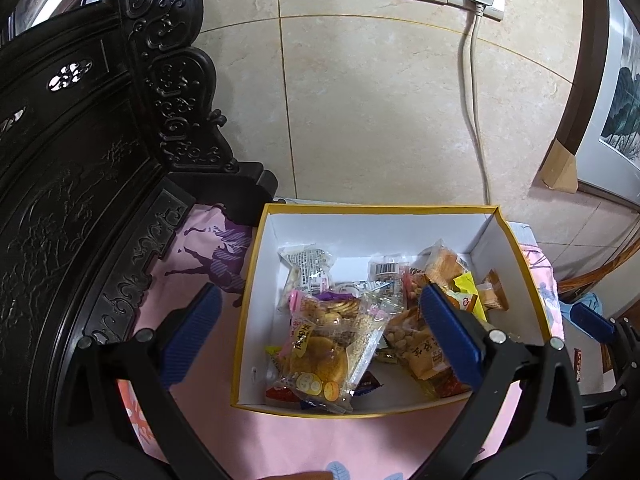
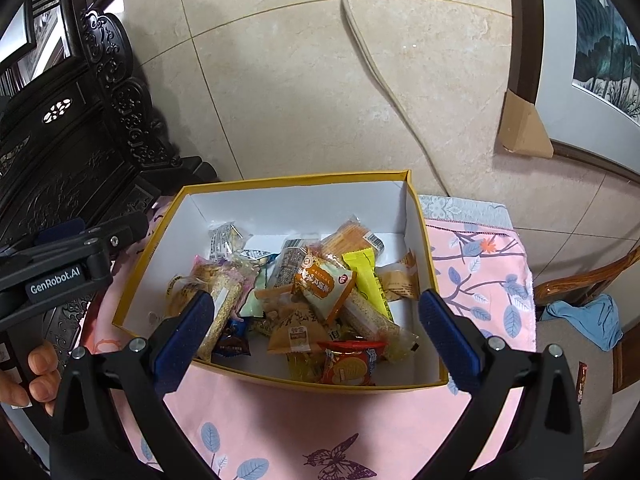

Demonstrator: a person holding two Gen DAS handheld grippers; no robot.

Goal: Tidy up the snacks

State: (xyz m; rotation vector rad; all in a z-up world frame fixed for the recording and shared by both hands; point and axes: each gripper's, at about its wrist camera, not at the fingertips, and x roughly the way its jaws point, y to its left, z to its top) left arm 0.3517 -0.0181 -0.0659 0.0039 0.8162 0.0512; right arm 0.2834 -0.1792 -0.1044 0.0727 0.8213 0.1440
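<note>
From your left wrist camera, your left tongs [image 1: 320,320] stand wide apart with nothing between them, hovering over the near-left part of the yellow-rimmed box [image 1: 528,280]. The box sits on the worktop's pink cloth [image 1: 280,440] and holds the snacks in a loose heap. A clear packet of round biscuits [image 1: 320,344] lies nearest you, an orange peanut packet [image 1: 416,344] beside it, partly behind your blue right-hand pad [image 1: 448,336]. A white packet [image 1: 308,268] rests toward the far wall of the box. A carved dark wooden screen [image 1: 80,160] stands to the left, and a white cable [image 1: 476,120] runs down the tiled wall behind the box. The blue tip at the far right edge is probably your other tool, though it is too cropped to be sure.

From your right wrist camera, your right tongs [image 2: 316,336] are also spread wide and empty, poised above the near edge of the box [image 2: 424,240]. Inside it, a red biscuit packet [image 2: 350,364] lies against the near wall, a yellow wrapper [image 2: 366,276] and an orange-and-white packet [image 2: 324,284] farther in. Your left tool [image 2: 72,264] shows at the left edge, beside the box.
</note>
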